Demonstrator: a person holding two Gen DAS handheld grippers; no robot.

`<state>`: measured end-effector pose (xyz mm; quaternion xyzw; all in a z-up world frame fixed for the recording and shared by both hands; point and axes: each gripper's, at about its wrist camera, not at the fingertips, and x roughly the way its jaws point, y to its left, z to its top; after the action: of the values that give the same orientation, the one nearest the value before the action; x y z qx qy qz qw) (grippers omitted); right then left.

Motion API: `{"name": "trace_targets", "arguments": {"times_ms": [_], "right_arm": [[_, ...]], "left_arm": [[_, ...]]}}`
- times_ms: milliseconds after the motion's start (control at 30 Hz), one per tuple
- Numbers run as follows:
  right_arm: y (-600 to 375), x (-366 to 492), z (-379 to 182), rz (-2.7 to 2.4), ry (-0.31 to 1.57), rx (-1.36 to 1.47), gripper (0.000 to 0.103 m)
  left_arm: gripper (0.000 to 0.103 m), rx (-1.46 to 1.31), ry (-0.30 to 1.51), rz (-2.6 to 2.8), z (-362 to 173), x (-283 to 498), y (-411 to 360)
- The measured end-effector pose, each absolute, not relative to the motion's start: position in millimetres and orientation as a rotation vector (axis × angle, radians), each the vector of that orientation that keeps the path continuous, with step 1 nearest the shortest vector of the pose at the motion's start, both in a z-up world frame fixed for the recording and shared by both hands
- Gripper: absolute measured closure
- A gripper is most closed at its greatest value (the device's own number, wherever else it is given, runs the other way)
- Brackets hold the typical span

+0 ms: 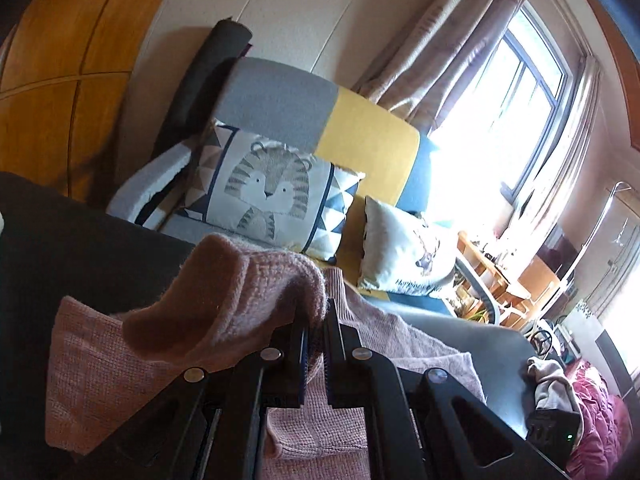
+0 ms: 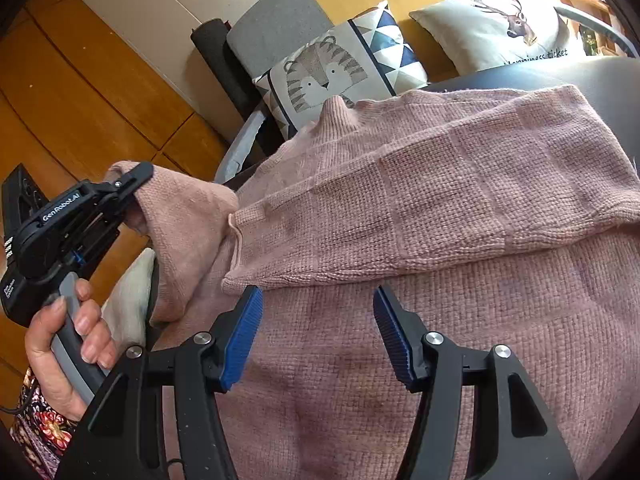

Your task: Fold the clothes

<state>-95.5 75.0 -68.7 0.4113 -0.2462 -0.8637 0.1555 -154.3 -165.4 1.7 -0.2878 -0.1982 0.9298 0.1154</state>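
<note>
A pink knitted sweater lies spread on a dark round table. One sleeve is folded across its body. My left gripper is at the sweater's left side, held by a hand, and is shut on the other sleeve's end, lifted off the table. In the left wrist view that sleeve drapes over and between the closed fingers of the left gripper. My right gripper hovers over the sweater's body with its blue pads wide apart, and nothing is between them.
Behind the table stands a grey, yellow and blue sofa with a tiger cushion and a deer cushion. A wooden floor lies to the left. A bright window and cluttered shelves are at the right.
</note>
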Motion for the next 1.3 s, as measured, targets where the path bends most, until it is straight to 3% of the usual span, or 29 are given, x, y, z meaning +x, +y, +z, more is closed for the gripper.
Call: {"name": "trace_targets", "arguments": {"times_ms": [300, 467, 767, 1000, 1200, 1300], "right_arm": [[97, -91, -69, -2.489, -0.756, 1.197, 0.042], [97, -93, -62, -2.516, -0.717, 1.182, 0.042], [82, -114, -60, -2.510, -0.668, 1.195, 0.042], [20, -125, -50, -2.535, -0.194, 1.174, 0.042], [-48, -127, -44, -2.510, 0.517, 1.077, 0.042], [-69, -122, -45, -2.478, 0.743, 0.986, 0.042]], "left_arm": [[0.096, -1.092, -0.353, 2.654, -52, -182, -90], [0.084, -1.271, -0.300, 2.532, -86, -193, -70], [0.079, -1.072, -0.287, 2.492, -71, -135, -93], [0.078, -1.089, -0.424, 2.570, -90, -114, -158], [0.078, -1.112, -0.550, 2.664, -93, -100, -193], [0.078, -1.144, -0.721, 2.681, -106, -85, -219]]}}
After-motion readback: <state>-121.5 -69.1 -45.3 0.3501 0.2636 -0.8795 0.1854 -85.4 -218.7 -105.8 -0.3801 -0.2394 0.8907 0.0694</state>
